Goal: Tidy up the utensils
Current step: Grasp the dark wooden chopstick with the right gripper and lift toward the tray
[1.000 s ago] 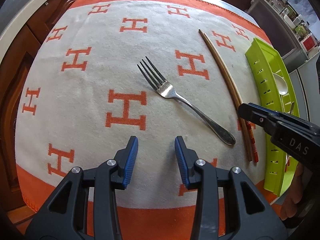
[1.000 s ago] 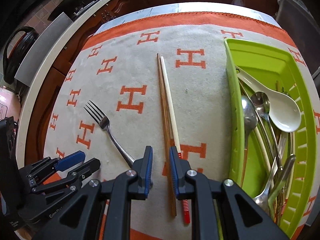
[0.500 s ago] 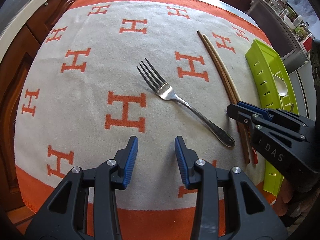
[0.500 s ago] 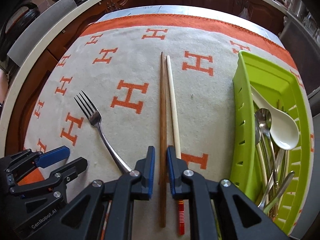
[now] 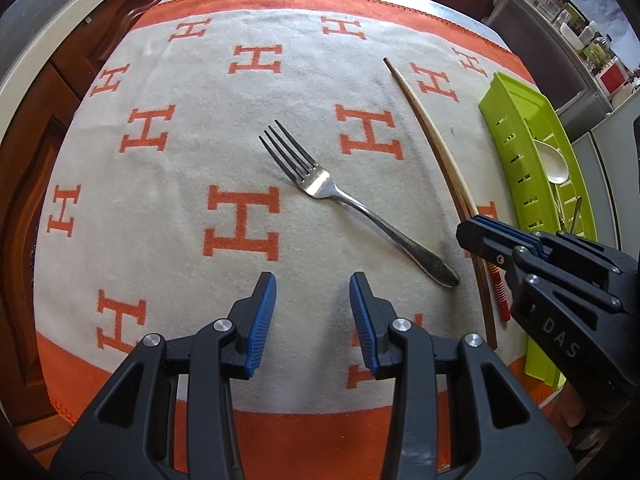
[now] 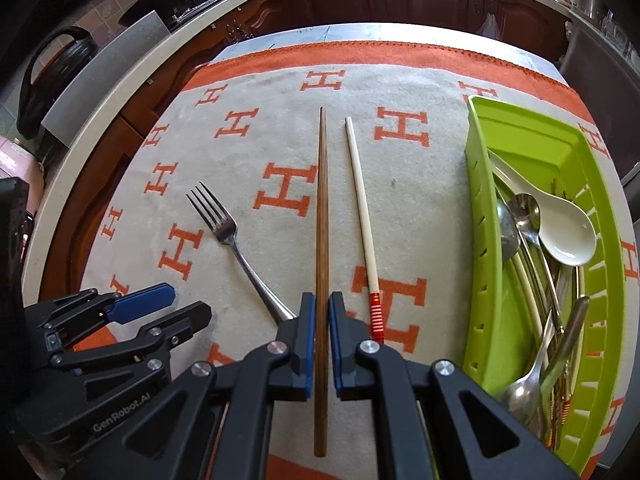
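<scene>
My right gripper (image 6: 321, 304) is shut on a brown wooden chopstick (image 6: 322, 200), which points away from me between the blue pads. Just to its right, a white chopstick with a red striped end (image 6: 362, 216) lies on the cloth. A steel fork (image 6: 224, 228) lies to the left, tines pointing away. In the left wrist view, my left gripper (image 5: 312, 292) hovers open over bare cloth, near the fork (image 5: 344, 200) handle, with nothing between its fingers. My right gripper (image 5: 464, 236) shows at that view's right edge, over the chopsticks (image 5: 436, 140).
A lime green slotted tray (image 6: 484, 240) stands at the right and holds a white ceramic spoon (image 6: 560, 236), metal spoons and several other utensils. An orange-bordered cream cloth with H marks (image 6: 280, 92) covers the table. Dark wooden cabinets surround it.
My right gripper's jaws closed onto the brown chopstick. That stick now sits apart from the white one, which stayed on the cloth. The left gripper held still.
</scene>
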A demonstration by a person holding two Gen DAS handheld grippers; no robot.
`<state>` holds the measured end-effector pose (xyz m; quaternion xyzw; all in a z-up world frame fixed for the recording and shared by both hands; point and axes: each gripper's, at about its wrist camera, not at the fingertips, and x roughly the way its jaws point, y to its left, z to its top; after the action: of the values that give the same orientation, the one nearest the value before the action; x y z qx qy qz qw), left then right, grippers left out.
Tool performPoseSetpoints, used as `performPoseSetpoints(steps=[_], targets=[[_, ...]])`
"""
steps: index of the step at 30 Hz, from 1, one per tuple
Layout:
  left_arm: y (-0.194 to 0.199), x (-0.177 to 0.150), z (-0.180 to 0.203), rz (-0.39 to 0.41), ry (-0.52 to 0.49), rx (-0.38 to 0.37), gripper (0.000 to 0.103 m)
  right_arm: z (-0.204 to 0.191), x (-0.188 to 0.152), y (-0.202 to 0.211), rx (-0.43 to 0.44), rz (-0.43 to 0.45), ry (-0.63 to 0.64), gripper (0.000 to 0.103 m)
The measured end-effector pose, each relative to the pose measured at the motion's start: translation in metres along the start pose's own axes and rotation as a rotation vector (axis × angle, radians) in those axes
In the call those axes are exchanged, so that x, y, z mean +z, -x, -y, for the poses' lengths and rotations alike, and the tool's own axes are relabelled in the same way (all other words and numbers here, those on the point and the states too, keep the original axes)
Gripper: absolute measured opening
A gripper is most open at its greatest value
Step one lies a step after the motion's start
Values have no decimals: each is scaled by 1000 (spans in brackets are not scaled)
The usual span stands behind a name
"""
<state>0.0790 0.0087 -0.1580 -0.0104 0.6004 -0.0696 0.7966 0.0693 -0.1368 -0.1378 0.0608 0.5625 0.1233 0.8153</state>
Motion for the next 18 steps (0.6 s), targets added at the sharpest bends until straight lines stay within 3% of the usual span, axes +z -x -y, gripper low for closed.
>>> performPoseSetpoints(steps=[8,12,18], targets=[[10,3,13,26,-27,-6,35,22,-9,45,42,80,-75,6],[14,8,25,38,-50,-11,35,46,-15,65,18,110,-128,6],[17,16,44,60,-81,-15,46,81,-29,76,-70,118,-192,7]])
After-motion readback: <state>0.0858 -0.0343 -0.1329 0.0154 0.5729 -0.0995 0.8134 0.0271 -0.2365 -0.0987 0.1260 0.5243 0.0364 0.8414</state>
